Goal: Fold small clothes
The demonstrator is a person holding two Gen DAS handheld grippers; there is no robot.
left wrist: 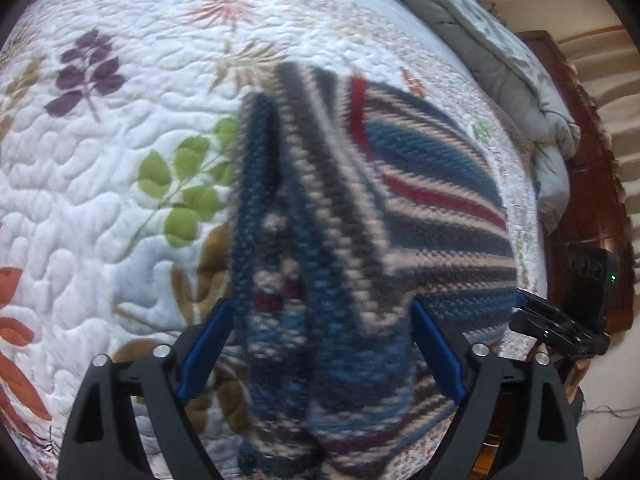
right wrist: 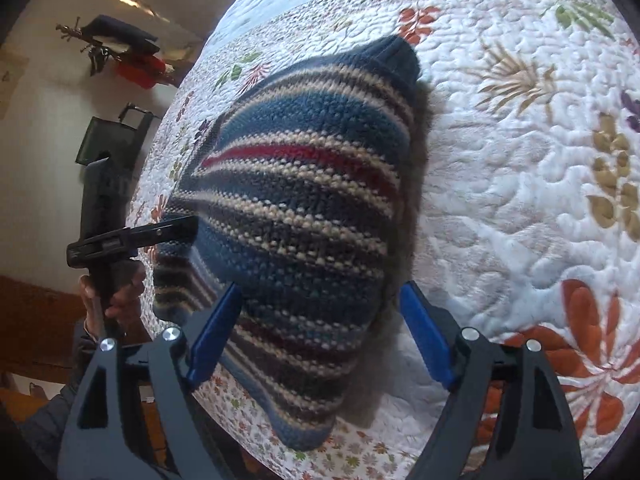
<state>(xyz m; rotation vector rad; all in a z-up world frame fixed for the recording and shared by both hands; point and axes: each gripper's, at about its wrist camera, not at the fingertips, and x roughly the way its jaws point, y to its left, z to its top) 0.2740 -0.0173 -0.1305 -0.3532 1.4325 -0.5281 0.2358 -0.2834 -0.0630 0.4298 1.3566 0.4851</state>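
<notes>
left claw: jaws are sitting wide apart with a bunched, blurry chunk of the striped knit hanging between them. Honestly can't tell if it's pinching anything.
right claw: also spread wide, the knit draping down between its blue fingers, nothing visibly clamped. It's showing at the knit's near right edge in the left view.
progress: looking early-to-mid to me. The knit is getting lifted and gathered, no neat fold showing yet, flattening still left.
knit look: chunky blue, cream, grey and red stripes, soft and floppy.
where: hanging over the floral quilt on the bed.
beyond the knit: grey duvet is bunching at the far end.
</notes>
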